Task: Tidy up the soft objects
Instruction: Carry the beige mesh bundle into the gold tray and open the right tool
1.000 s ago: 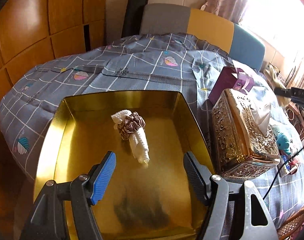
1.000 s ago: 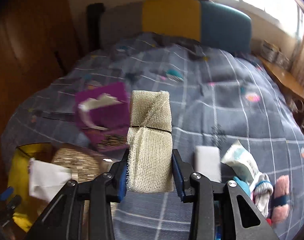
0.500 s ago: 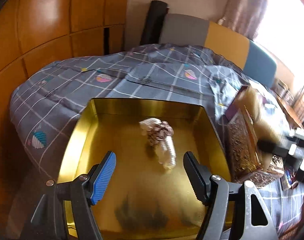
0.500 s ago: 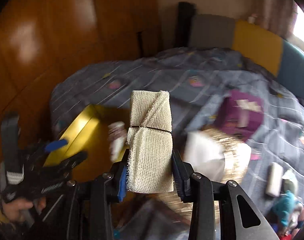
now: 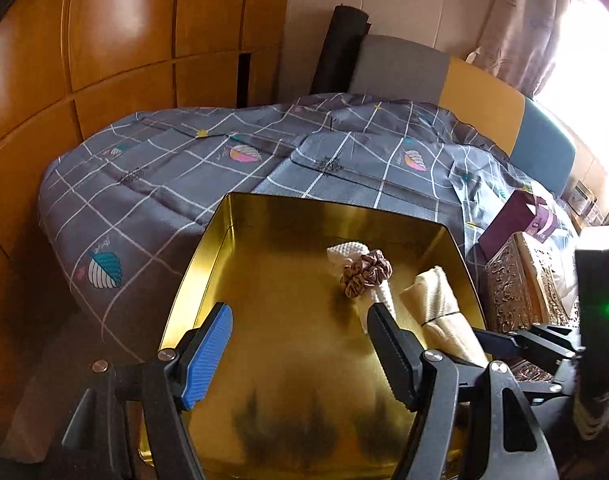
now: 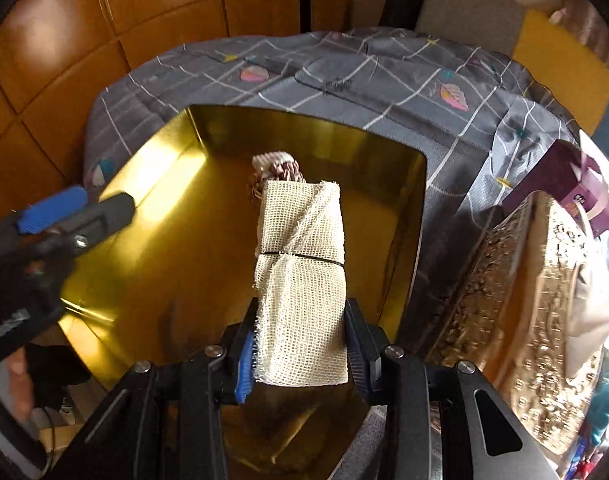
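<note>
My right gripper (image 6: 300, 320) is shut on a cream mesh cloth roll (image 6: 300, 280) tied with a thin black band. It holds the roll pointing down over the gold tray (image 6: 152, 184). In the left wrist view the same roll (image 5: 436, 300) hangs over the right side of the tray (image 5: 288, 320). Beside it a white waffle cloth wrapped in a brown scrunchie (image 5: 366, 272) lies on the tray floor. My left gripper (image 5: 300, 316) hovers open and empty over the tray's near half, and it also shows at the left (image 6: 76, 208) of the right wrist view.
An ornate gold tissue box (image 6: 524, 320) stands right of the tray, with a purple box (image 6: 572, 184) behind it. All rest on a grey checked bedspread (image 5: 144, 184). Wooden wardrobe panels (image 5: 124, 40) line the left. A teal plush toy (image 6: 604, 400) lies far right.
My right gripper has swung left and down with the mesh roll, from over the bed to above the gold tray. The left gripper has shifted slightly and stays open.
</note>
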Action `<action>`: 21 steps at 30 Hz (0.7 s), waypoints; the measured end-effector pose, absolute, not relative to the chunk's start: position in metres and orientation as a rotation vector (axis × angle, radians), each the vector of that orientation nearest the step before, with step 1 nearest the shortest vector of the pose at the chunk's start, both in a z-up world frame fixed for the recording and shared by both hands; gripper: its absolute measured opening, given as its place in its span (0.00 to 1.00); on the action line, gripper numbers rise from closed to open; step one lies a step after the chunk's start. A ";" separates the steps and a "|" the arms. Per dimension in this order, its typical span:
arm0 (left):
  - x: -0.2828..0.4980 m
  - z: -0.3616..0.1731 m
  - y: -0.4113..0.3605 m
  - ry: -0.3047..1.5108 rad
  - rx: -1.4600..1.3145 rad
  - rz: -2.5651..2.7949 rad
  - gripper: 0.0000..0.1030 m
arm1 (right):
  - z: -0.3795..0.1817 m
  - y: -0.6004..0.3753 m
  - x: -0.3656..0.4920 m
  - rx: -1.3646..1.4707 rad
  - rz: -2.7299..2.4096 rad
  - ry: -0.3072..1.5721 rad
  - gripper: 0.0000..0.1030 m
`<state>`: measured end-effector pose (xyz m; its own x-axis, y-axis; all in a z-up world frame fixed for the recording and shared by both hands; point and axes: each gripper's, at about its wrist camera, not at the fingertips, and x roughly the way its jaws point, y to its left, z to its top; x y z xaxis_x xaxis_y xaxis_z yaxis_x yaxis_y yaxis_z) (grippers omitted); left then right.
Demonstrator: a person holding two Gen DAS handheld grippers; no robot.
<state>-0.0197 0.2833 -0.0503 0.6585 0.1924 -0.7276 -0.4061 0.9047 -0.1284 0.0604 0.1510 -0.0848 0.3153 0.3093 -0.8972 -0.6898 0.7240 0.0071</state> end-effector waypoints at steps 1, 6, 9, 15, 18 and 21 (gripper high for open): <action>-0.020 -0.050 0.283 0.782 -0.291 0.342 0.69 | -0.089 0.152 0.065 -0.426 0.677 1.056 0.39; -0.018 -0.050 0.282 0.788 -0.286 0.335 0.69 | -0.097 0.153 0.063 -0.437 0.663 1.045 0.43; -0.019 -0.050 0.281 0.787 -0.280 0.335 0.69 | -0.099 0.153 0.059 -0.442 0.662 1.029 0.43; -0.020 -0.048 0.278 0.779 -0.270 0.335 0.69 | -0.093 0.152 0.053 -0.436 0.669 1.000 0.48; -0.020 -0.047 0.277 0.776 -0.265 0.335 0.69 | -0.086 0.151 0.049 -0.435 0.667 0.972 0.55; -0.020 -0.046 0.276 0.775 -0.262 0.332 0.69 | -0.080 0.147 0.047 -0.428 0.653 0.946 0.59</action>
<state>-0.0201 0.2755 -0.0465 0.6670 0.1960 -0.7188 -0.3859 0.9162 -0.1083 0.0468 0.1469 -0.0796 0.4180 0.3232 -0.8490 -0.6794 0.7316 -0.0561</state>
